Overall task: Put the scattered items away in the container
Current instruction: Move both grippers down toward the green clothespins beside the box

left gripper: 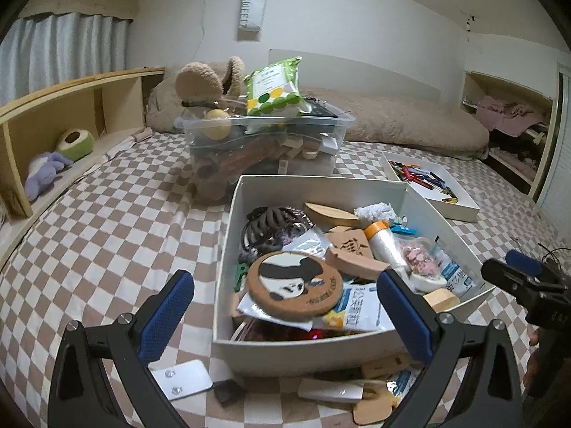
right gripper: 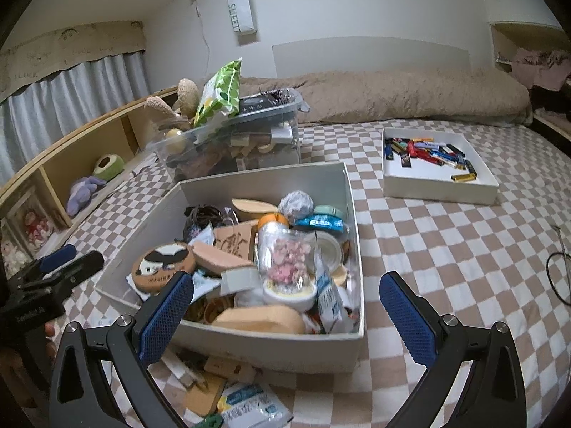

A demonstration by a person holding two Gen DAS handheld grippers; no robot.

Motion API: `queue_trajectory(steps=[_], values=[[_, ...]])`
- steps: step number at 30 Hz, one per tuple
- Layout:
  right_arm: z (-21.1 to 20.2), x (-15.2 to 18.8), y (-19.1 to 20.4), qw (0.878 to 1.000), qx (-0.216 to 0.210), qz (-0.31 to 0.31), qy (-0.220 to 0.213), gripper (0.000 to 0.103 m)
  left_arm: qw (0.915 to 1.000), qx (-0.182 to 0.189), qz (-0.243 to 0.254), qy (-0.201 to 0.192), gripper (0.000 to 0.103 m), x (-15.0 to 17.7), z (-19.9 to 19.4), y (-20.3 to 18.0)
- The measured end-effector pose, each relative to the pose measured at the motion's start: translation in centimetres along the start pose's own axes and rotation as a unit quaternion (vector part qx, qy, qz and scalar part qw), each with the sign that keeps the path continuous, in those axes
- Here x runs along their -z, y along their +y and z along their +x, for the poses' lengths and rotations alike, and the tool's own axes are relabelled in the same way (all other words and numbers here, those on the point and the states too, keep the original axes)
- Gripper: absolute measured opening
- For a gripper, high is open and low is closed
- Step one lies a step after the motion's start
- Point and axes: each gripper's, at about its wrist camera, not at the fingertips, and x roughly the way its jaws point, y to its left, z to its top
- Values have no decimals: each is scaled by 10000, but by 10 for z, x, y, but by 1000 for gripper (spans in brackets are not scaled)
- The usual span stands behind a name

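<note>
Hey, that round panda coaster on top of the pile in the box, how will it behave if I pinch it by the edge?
The panda coaster looks like cork, so probably light and fairly stiff. It lies tilted on loose packets in the box, so it may slide when nudged. Its thin edge suits a pinch; the open left gripper is nearest.

Both wrist views over box [left gripper: 357, 353] (close)

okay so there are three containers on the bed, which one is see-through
The clear plastic bin at the back, piled above its rim with a green snack bag on top. The big box in front and the shallow tray of small colourful items are both opaque white.
</note>
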Motion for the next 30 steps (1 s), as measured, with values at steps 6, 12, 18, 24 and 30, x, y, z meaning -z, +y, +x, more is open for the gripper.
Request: queue_trajectory(steps=[6,12,18,24,30], values=[[-7,23,2,9999,5,-9,122,103,9998,119,-17,152,103,21,-5,2],[-10,46,7,9993,36,-120,359,103,9988,188,0,447,103,46,-5,0],[-8,68,14,9975,88,-265,644,103,9972,245,-63,703,103,68,-5,-5],[-4,88,20,9946,145,-460,922,103,9943,385,-79,990,103,85,-1,-12],[-3,100,23,9915,215,-590,1142,103,9922,405,128,1171,103,99,1,-22]])
